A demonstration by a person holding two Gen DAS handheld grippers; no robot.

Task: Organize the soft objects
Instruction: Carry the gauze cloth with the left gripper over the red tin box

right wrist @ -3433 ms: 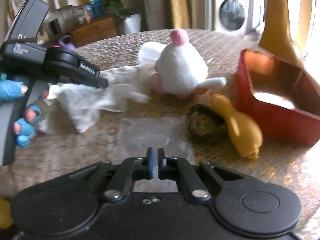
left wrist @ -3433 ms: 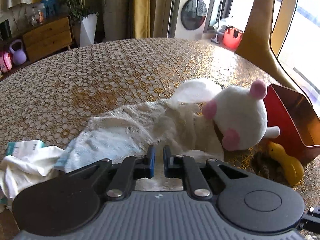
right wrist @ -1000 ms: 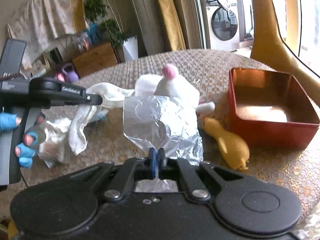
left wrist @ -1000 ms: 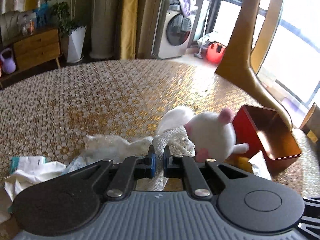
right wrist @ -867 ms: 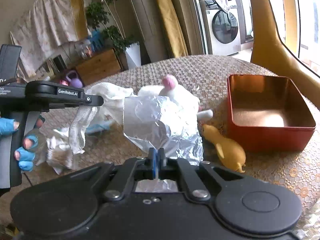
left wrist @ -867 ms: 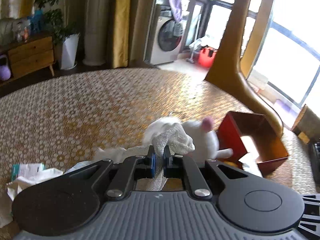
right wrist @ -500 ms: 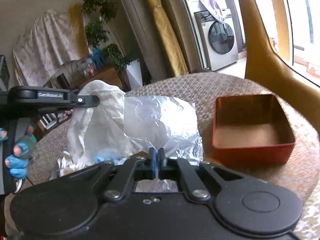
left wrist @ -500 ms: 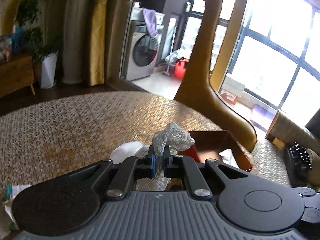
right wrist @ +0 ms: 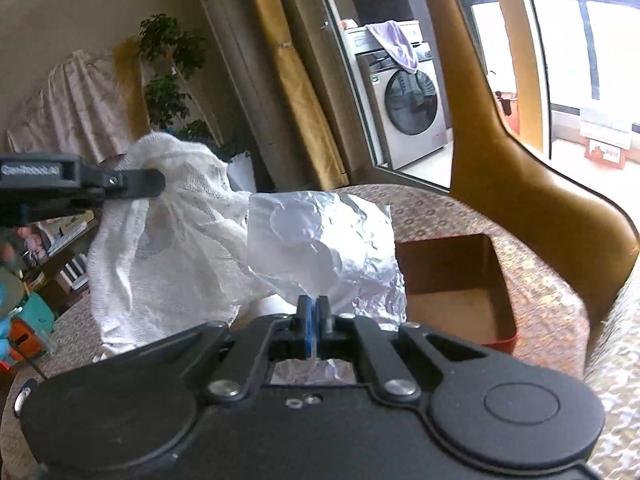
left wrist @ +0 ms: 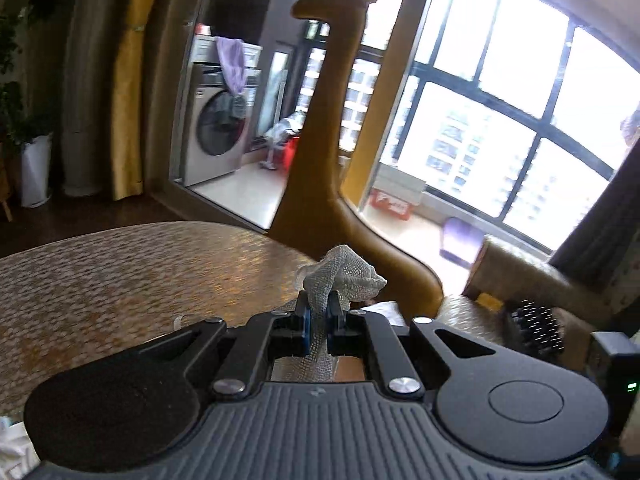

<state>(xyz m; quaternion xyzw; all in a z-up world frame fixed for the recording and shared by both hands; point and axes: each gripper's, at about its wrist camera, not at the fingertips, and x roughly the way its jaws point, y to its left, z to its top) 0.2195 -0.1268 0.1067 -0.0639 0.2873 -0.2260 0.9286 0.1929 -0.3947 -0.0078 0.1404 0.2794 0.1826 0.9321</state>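
Note:
My left gripper (left wrist: 319,307) is shut on a white gauze cloth (left wrist: 340,278) and holds it high above the table. In the right wrist view the same gripper (right wrist: 158,184) shows at the left with the gauze cloth (right wrist: 168,240) hanging from it. My right gripper (right wrist: 313,307) is shut on a crinkled sheet of silver foil (right wrist: 320,240), lifted above the table. The red box (right wrist: 460,280) sits open on the table to the right of the foil.
The round table (left wrist: 140,272) has a gold patterned cloth. A tall golden giraffe figure (left wrist: 328,140) stands behind it, also in the right wrist view (right wrist: 520,184). White cloths (left wrist: 12,448) lie at the lower left. A black brush (left wrist: 536,328) lies at the right.
Both grippers have risen higher with the gauze cloth and the foil. The plush toy and the yellow duck have dropped out of view.

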